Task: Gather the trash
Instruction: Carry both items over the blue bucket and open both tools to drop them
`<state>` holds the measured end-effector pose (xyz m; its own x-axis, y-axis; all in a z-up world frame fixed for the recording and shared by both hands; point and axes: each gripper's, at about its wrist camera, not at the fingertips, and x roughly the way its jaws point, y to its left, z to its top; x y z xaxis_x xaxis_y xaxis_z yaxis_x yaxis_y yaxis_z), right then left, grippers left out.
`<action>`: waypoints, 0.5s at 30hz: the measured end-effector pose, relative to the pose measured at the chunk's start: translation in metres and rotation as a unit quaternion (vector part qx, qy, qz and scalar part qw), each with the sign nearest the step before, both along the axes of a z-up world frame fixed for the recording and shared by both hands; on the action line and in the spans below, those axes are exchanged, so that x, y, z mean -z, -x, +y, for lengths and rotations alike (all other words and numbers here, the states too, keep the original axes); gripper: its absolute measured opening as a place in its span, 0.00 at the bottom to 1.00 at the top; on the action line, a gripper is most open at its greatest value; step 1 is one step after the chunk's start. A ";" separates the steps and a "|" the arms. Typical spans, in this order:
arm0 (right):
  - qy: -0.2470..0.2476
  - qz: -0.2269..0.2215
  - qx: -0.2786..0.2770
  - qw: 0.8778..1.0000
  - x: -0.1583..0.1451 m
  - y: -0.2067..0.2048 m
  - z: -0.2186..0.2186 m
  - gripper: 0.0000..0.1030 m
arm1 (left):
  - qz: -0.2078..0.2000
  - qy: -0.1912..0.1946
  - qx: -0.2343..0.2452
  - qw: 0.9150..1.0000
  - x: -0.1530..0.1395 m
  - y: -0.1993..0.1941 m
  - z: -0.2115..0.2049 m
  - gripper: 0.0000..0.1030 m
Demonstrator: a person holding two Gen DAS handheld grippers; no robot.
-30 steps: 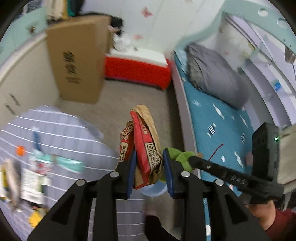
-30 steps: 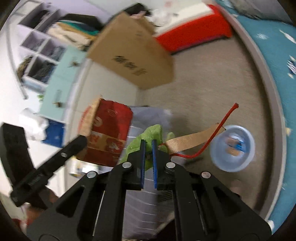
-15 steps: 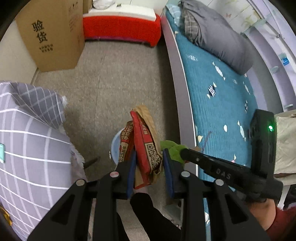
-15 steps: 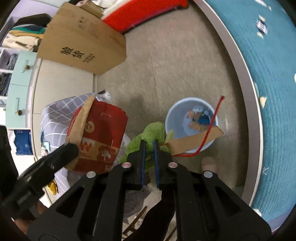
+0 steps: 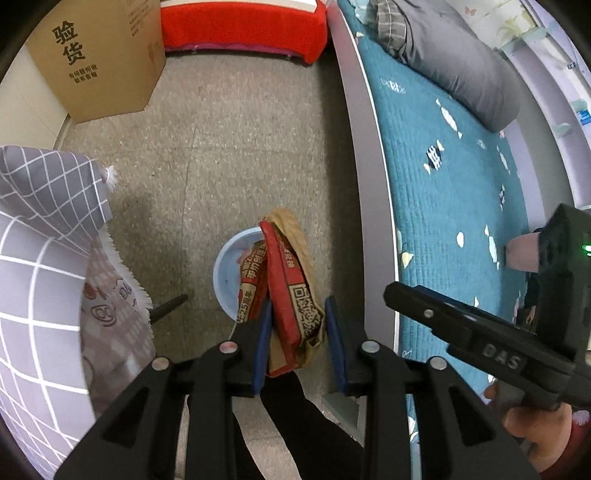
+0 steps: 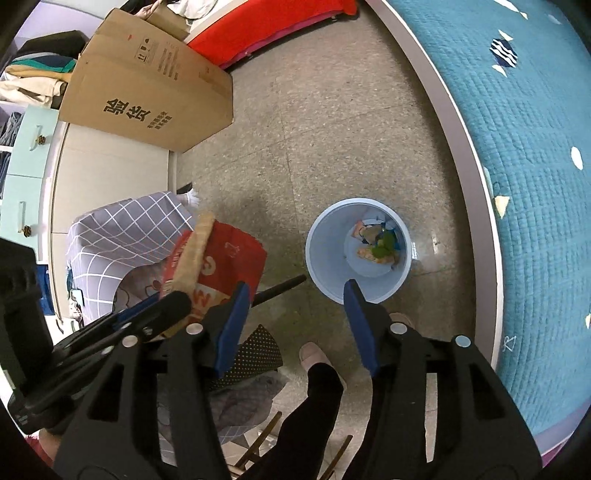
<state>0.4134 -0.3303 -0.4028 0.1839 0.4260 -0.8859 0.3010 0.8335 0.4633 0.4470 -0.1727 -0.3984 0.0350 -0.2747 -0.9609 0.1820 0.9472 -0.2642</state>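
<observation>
My left gripper (image 5: 298,334) is shut on a crumpled red and brown snack bag (image 5: 291,291) and holds it above the pale blue trash bin (image 5: 227,273) on the floor. The bag also shows in the right wrist view (image 6: 218,266). My right gripper (image 6: 295,314) is open and empty, just above the near rim of the bin (image 6: 325,258). Green and orange scraps (image 6: 378,245) lie at the bin's bottom. The right gripper shows at the right of the left wrist view (image 5: 461,328).
A table with a grey checked cloth (image 5: 40,229) stands at the left. A bed with a teal quilt (image 5: 454,177) runs along the right. A cardboard box (image 6: 147,85) and a red bench (image 5: 243,26) stand further off. My leg and shoe (image 6: 314,365) are below.
My right gripper has opened and the green and tan scrap with the red string has dropped into the bin. The left gripper has moved over the bin with the bag.
</observation>
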 end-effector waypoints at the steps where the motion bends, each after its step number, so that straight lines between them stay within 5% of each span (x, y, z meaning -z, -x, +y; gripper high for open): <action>1: 0.002 0.001 0.000 1.000 0.001 0.001 -0.001 0.52 | 0.006 -0.001 0.002 1.000 0.004 0.000 -0.002 0.27; 15: 0.029 -0.017 0.027 0.999 -0.014 0.010 -0.026 0.54 | 0.028 0.008 0.029 0.999 0.017 -0.002 -0.041 0.31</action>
